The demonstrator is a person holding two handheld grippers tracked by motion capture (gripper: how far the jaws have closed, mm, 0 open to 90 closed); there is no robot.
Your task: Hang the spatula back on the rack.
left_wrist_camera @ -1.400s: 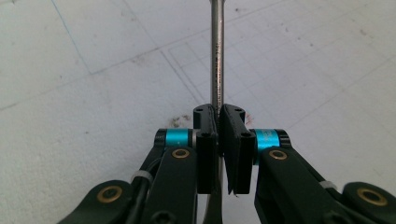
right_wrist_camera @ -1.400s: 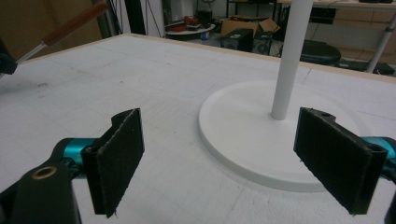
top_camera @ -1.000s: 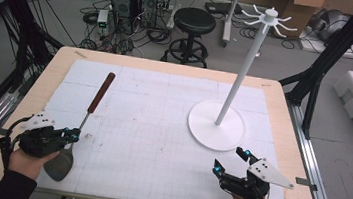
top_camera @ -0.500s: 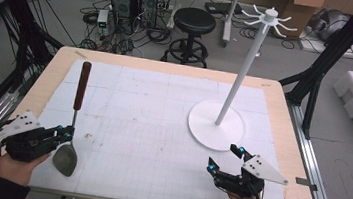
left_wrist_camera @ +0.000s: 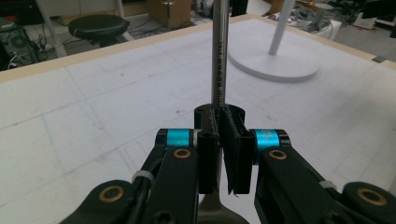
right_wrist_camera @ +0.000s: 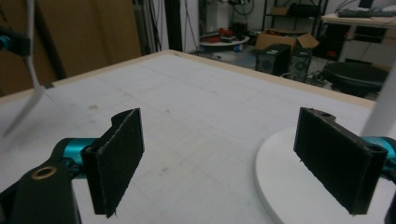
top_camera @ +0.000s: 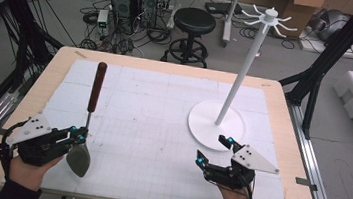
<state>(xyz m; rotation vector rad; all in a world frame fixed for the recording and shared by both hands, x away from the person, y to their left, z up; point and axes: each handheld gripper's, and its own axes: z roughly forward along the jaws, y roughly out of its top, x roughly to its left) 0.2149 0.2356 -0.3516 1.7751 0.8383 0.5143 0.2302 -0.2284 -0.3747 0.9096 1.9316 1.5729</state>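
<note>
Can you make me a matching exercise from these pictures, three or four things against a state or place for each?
Things:
1. left gripper
2. right gripper
3. spatula
4. stand

States or places:
A. on the mat, far right
B. jaws wide apart, nothing between them
C. clamped at its metal shaft, brown handle pointing away
D. shut on a thin shaft

Pairs: 1-D, 2-B, 3-C, 4-A

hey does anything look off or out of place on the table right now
Nothing stands out. The left tongs grip the spatula by its metal shaft, the white rack stands upright, and the right tongs are open and hold nothing.
</note>
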